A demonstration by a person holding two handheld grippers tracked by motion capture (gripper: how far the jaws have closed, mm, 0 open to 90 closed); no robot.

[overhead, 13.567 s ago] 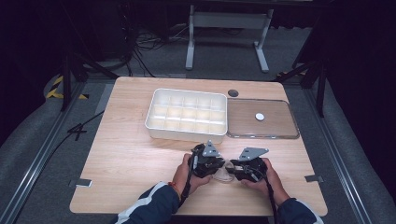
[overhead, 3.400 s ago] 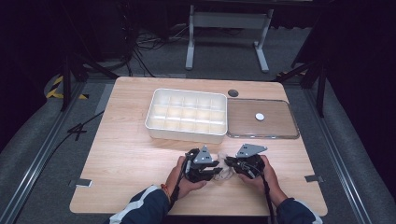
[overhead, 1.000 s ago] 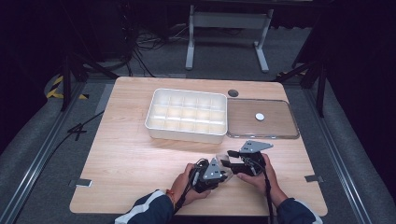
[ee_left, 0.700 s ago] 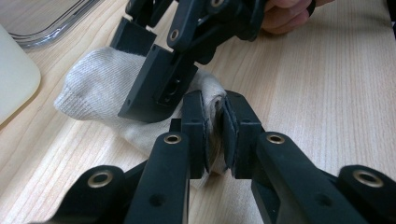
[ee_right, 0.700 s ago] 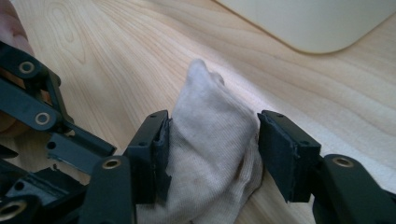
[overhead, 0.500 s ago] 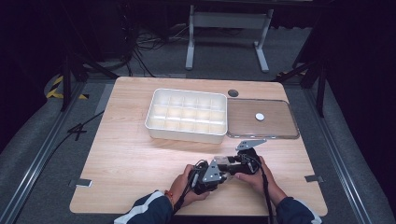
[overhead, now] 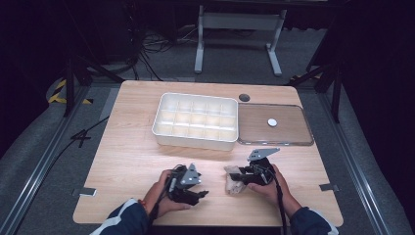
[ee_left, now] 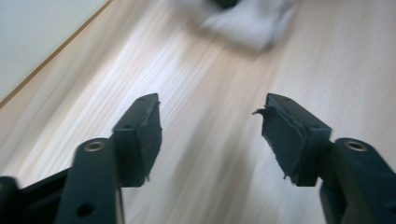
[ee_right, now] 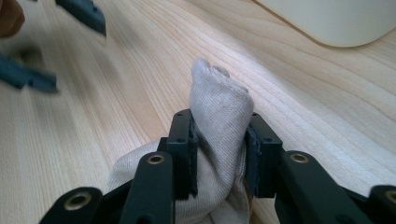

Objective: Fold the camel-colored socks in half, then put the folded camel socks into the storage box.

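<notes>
- Left gripper point(overhead: 199, 194): its jaws have just been opening and stand spread with nothing between them, apart from the bundle.
- Rolled beige ribbed-knit cloth bundle point(ee_right: 219, 121): near the front edge of the light wooden table point(overhead: 127, 152), pinched by the right gripper point(overhead: 234, 178), whose jaws have just been closing.
- Risk: held by one gripper alone, the roll may spring loose or slip free.

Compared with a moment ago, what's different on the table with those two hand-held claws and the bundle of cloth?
The left gripper has let go of the cloth: its jaws have just been opening, with nothing between them, and it has pulled away to the left. The right gripper has been closing and now pinches the cloth alone. The white compartment tray and the clear lid beside it have not moved.
</notes>
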